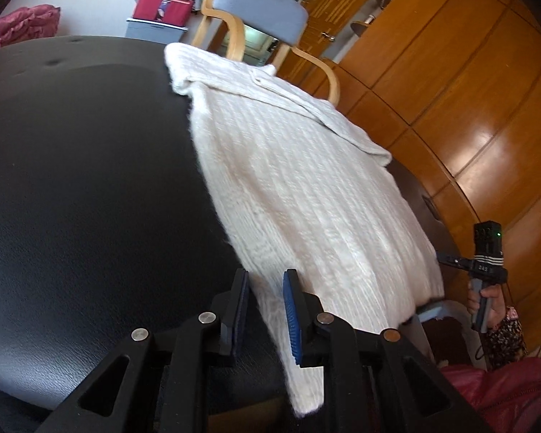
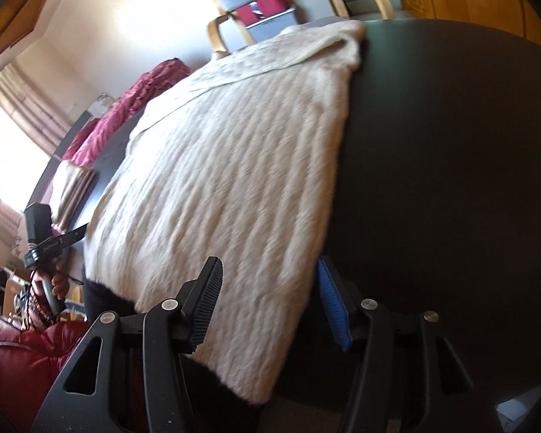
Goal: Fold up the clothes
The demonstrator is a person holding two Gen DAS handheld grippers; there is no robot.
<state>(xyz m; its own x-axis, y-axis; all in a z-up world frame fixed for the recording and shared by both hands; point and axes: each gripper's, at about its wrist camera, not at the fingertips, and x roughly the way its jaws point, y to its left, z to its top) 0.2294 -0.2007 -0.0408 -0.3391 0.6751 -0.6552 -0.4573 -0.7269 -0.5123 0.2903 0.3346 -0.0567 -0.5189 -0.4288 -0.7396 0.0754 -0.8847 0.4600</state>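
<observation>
A cream cable-knit sweater (image 1: 299, 187) lies lengthways on the black table (image 1: 90, 180), and its near end hangs over the table's front edge. My left gripper (image 1: 265, 272) straddles the near left corner of that hem. Its blue pads stand a little apart from the cloth, so it is open. In the right wrist view the sweater (image 2: 227, 166) fills the middle. My right gripper (image 2: 269, 261) stands wide open around the near right corner, and its pads do not press the knit. At the right edge of the left wrist view a hand (image 1: 485, 297) holds the right gripper's handle.
A wooden armchair with a grey-blue back (image 1: 259, 3) stands beyond the table's far end, with a red box (image 1: 162, 7) behind it. Wooden wardrobe doors (image 1: 451, 72) line the right side. Maroon bedding (image 2: 133, 108) lies left of the table, and a red padded jacket (image 2: 18, 361) is at the near edge.
</observation>
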